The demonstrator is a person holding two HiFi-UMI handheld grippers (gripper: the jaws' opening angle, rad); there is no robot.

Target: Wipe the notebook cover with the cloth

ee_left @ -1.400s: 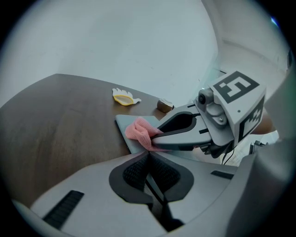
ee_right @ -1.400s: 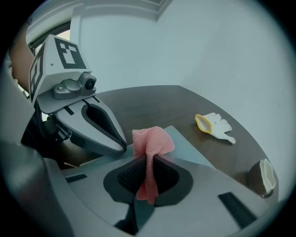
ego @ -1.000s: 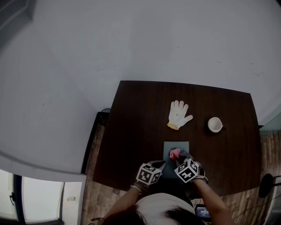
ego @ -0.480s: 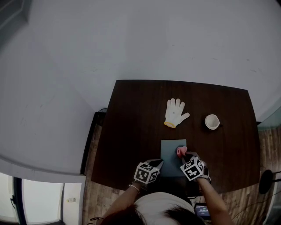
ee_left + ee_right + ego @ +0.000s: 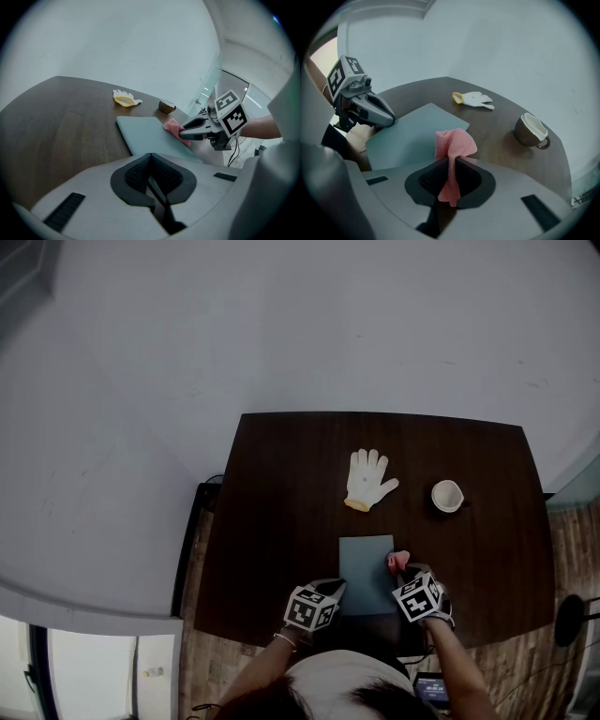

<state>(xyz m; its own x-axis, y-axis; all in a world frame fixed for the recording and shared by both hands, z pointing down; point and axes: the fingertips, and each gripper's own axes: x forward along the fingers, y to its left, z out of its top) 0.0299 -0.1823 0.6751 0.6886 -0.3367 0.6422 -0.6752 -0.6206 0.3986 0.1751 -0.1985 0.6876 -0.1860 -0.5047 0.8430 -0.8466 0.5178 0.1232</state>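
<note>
A grey-blue notebook [image 5: 364, 570] lies closed on the dark wooden table [image 5: 281, 512], near its front edge. My right gripper [image 5: 405, 571] is shut on a pink cloth [image 5: 398, 561] at the notebook's right edge. In the right gripper view the cloth [image 5: 453, 144] bunches out of the jaws over the notebook [image 5: 412, 131]. My left gripper [image 5: 337, 591] is shut at the notebook's near left corner, with its tip [image 5: 389, 119] on the cover. The left gripper view shows the cloth [image 5: 172, 127] and the right gripper [image 5: 187, 135] across the notebook [image 5: 145, 133].
A white work glove [image 5: 368, 480] with a yellow cuff lies behind the notebook. A brown cup [image 5: 447, 495] with a white inside stands to the right of it. The table's front edge runs just below both grippers.
My right gripper has dragged the pink cloth to the right, from the middle of the notebook cover to its right edge. The left gripper has stayed at the near left corner.
</note>
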